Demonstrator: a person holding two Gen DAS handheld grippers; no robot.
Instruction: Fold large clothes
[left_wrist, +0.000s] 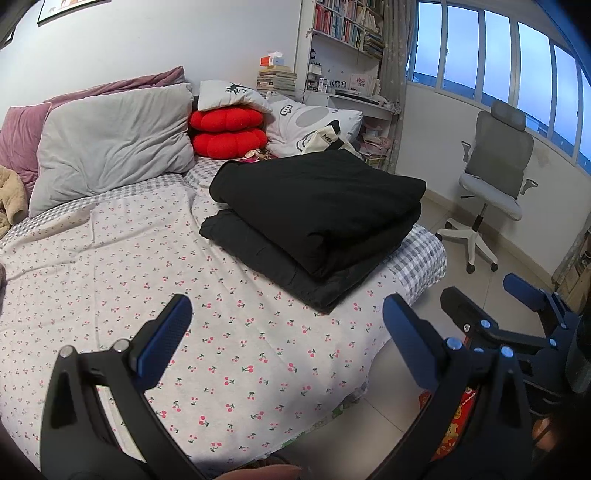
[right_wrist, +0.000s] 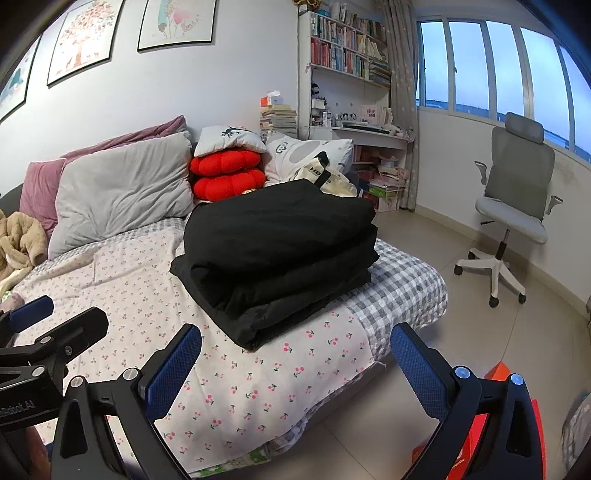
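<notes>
- The bed (left_wrist: 110, 266) fills most of both views, spread with a cherry-print sheet (left_wrist: 229, 354); a grey-and-white checked cover (right_wrist: 402, 284) shows at the corner of the bed nearest the office chair.
- A folded black garment (left_wrist: 325, 221), thick and stacked in several layers, lies on the bed near that checked corner, its lower edge resting on the cherry-print sheet. Nothing touches it.
- A grey pillow (left_wrist: 110, 147) leans at the head of the bed, with a mauve pillow (left_wrist: 22, 140) behind it.
- An office chair (left_wrist: 495, 177), grey-backed on a white wheeled base, stands on the tiled floor beside the bed, under the windows (left_wrist: 517, 66).
- A white bookshelf (right_wrist: 347, 48) packed with books rises beyond the head of the bed.
- Two red cushions (left_wrist: 227, 131) are stacked at the head of the bed, between the grey pillow and a white printed pillow (left_wrist: 314, 122).
- The left gripper (left_wrist: 286, 328) hangs over the foot of the bed, its blue-padded fingers (left_wrist: 166, 332) spread wide and holding nothing, well apart from the garment.
- The right gripper (right_wrist: 295, 363) hangs over the bed's near edge beside it, jaws likewise wide and empty; it also shows at the right edge of the left wrist view.
</notes>
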